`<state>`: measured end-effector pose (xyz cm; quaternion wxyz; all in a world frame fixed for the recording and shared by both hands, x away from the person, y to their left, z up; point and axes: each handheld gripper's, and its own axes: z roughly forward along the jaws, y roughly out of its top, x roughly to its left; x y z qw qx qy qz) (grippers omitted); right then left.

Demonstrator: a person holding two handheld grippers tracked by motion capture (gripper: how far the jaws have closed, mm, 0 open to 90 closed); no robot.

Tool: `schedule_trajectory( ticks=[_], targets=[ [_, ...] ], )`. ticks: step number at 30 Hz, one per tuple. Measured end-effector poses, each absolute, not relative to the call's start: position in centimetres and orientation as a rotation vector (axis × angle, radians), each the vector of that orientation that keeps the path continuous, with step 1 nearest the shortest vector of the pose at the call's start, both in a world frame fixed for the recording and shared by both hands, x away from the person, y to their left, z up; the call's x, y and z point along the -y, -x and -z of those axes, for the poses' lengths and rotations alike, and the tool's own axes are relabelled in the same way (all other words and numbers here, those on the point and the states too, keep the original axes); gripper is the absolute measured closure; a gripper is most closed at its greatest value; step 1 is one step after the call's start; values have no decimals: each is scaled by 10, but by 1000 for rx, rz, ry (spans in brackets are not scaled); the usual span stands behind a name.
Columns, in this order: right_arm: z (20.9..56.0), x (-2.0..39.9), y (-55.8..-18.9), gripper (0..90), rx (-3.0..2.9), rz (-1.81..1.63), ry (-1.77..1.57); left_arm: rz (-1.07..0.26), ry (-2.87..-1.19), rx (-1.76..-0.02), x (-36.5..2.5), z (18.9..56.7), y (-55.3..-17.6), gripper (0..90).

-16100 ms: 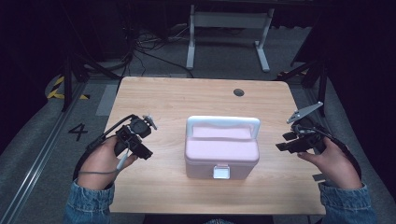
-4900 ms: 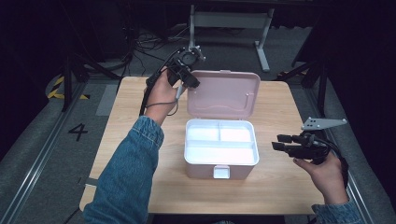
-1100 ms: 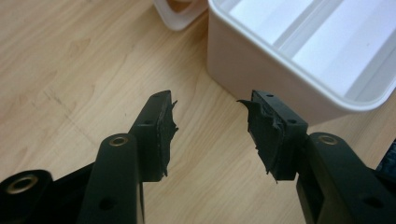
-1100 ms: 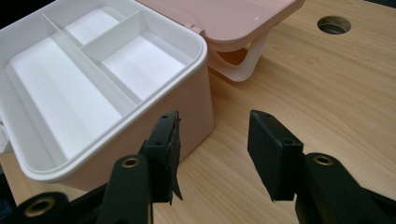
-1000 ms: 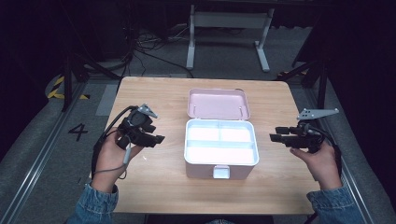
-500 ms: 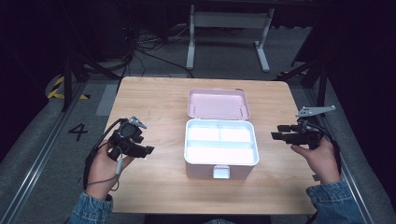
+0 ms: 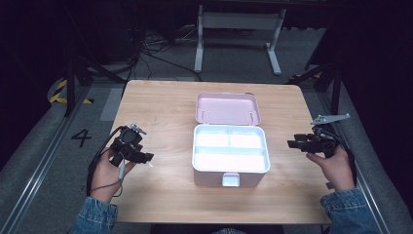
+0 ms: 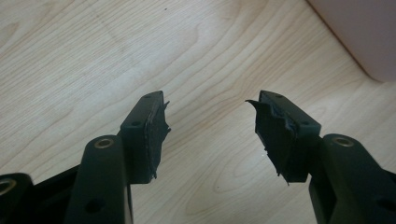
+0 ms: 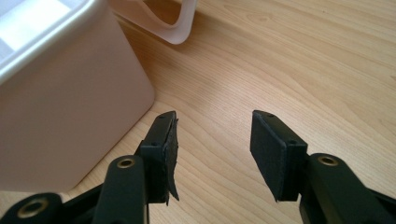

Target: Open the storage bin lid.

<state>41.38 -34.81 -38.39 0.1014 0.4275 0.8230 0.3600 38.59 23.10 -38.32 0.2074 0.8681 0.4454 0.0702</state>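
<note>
A pink box stands in the middle of the wooden table, its lid swung open and lying flat behind it. Inside is a white tray with three compartments, nothing visible in them. My left gripper hovers over the table left of the box, open with nothing between its jaws. My right gripper sits right of the box, also open and holding nothing. In the right gripper view the box wall is close on the left.
A white latch sticks out on the box's front face. A corner of the box shows at the top right of the left gripper view. Dark floor, cables and a metal stand lie beyond the table's far edge.
The box lid, shut at first, now lies open behind the box. Over the last second my left gripper has come back toward the near left of the table. The right gripper barely moved.
</note>
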Motion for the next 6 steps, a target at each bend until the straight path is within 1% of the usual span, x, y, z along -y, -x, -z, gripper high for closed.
schedule_trajectory(
  ticks=[6],
  targets=[
    [384,350,-413,506,-2417,-1069,-1267,-182,-2383,-1234,-235,382,-385,418]
  ],
)
